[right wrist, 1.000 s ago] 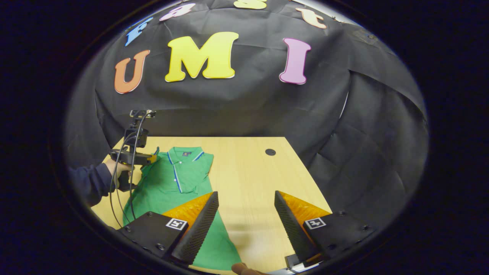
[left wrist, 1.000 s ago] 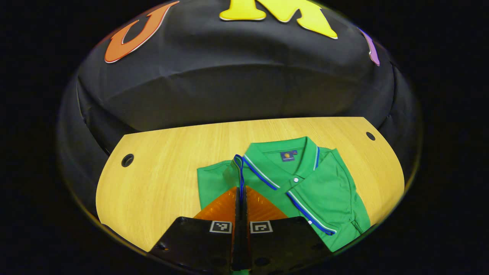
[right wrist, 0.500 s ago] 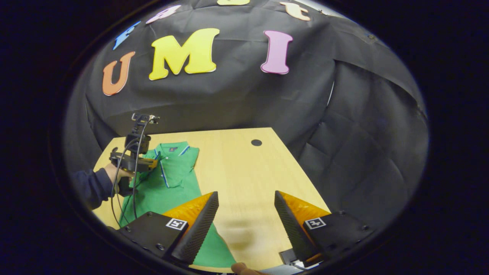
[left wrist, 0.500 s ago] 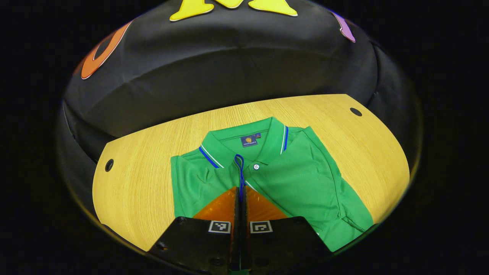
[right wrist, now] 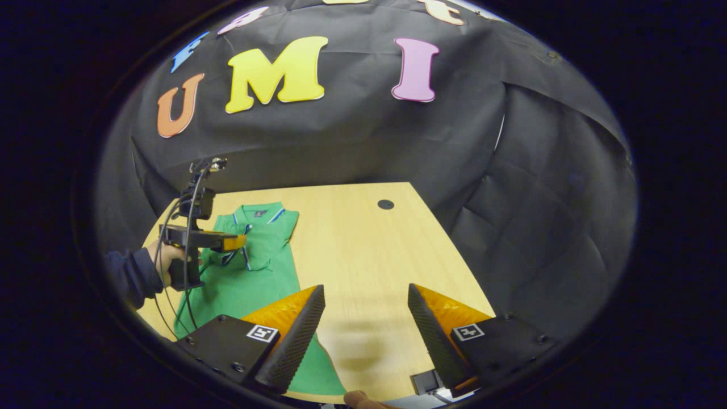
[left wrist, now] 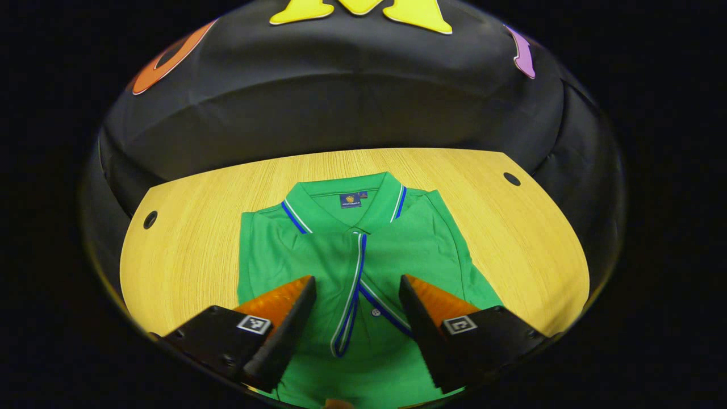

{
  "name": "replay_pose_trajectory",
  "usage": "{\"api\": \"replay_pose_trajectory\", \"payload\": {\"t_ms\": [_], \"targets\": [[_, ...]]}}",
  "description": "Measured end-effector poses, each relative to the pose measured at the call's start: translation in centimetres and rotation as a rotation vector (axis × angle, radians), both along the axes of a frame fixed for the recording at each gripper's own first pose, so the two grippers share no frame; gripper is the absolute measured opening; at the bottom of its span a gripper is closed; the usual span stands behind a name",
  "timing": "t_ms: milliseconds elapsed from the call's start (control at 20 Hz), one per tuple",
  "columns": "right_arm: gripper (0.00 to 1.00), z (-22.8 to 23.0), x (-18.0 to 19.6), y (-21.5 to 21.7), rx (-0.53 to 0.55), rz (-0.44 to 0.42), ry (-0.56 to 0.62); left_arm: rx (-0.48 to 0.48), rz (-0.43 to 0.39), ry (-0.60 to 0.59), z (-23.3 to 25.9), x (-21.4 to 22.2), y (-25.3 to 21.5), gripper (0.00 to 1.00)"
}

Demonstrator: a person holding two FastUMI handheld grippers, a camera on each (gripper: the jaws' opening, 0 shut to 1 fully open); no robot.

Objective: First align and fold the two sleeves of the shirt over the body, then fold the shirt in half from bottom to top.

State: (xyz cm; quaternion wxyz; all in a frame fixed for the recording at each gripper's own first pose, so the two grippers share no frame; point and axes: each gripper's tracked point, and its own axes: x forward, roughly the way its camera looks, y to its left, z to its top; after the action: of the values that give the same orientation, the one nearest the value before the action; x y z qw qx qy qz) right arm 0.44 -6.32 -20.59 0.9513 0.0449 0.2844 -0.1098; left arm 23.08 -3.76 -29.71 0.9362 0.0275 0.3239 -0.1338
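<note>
A green polo shirt with blue and white trim lies flat on the wooden table, collar toward the far wall. Both sleeves lie folded over the body, and their striped cuffs meet near the middle of the chest. My left gripper hangs open above the chest with nothing between its fingers. In the right gripper view the same shirt sits at the left, with the left gripper held over it by a hand. My right gripper is open above bare table, right of the shirt.
Round cable holes sit in the table's far corners. Black cloth walls close the booth behind and to the right. Cables trail down from the left gripper. Bare wood stretches right of the shirt.
My left gripper was shut on the striped sleeve cuff and carried it over the chest; now it has opened and the cuff lies on the shirt. The right gripper barely moved.
</note>
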Motion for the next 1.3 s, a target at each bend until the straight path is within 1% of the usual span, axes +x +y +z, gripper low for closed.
{"api": "replay_pose_trajectory", "payload": {"t_ms": [50,100,150,200,300,450,600,750,800,850,900,950,1050,1100,1150,1300], "targets": [[0.93,-0.3,0.1,0.3,0.002,0.016,0.004,0.000,0.008,0.004,0.2,-0.9,0.6,0.99],[0.95,-0.6,0.2,0.6,0.003,0.033,0.007,0.003,0.019,-0.002,0.5,-1.7,1.3,1.00],[0.95,-1.2,0.3,1.0,0.006,0.052,0.010,0.012,0.033,-0.011,1.0,-2.5,2.3,0.99],[0.95,-1.8,0.4,1.6,0.014,0.074,0.016,0.017,0.050,-0.020,1.3,-3.5,3.4,1.00],[0.95,-3.7,0.2,2.5,0.025,0.114,0.043,0.029,0.099,-0.051,2.4,-5.6,6.1,0.99],[0.95,-6.5,-0.6,3.9,0.060,0.170,0.101,0.020,0.163,-0.088,3.4,-9.1,9.8,0.99],[0.95,-10.1,-1.7,4.8,0.093,0.182,0.187,0.025,0.204,-0.078,3.0,-13.2,13.1,0.99],[0.93,-13.5,-3.1,5.8,0.135,0.182,0.286,0.052,0.234,-0.023,0.9,-17.3,16.4,0.99],[0.96,-14.6,-3.8,6.0,0.137,0.183,0.323,0.061,0.248,0.003,0.0,-18.6,17.3,0.99],[0.95,-15.5,-4.5,6.3,0.143,0.187,0.351,0.065,0.258,0.037,-1.1,-20.2,18.2,0.99],[0.93,-16.4,-5.1,6.4,0.140,0.191,0.379,0.072,0.262,0.070,-2.1,-21.6,18.7,0.99],[0.95,-17.2,-5.8,6.6,0.141,0.196,0.410,0.075,0.253,0.111,-3.4,-23.1,19.0,0.99],[0.95,-18.6,-7.2,6.8,0.135,0.196,0.474,0.077,0.234,0.208,-5.8,-26.7,19.3,0.99],[0.93,-19.0,-7.8,7.1,0.143,0.200,0.497,0.078,0.231,0.242,-6.5,-28.2,19.3,0.99],[0.95,-19.3,-8.4,7.3,0.146,0.200,0.519,0.084,0.231,0.274,-7.1,-29.6,19.5,0.99],[0.95,-20.2,-10.1,7.6,0.138,0.211,0.582,0.063,0.233,0.374,-7.7,-33.2,19.3,0.98]]}}
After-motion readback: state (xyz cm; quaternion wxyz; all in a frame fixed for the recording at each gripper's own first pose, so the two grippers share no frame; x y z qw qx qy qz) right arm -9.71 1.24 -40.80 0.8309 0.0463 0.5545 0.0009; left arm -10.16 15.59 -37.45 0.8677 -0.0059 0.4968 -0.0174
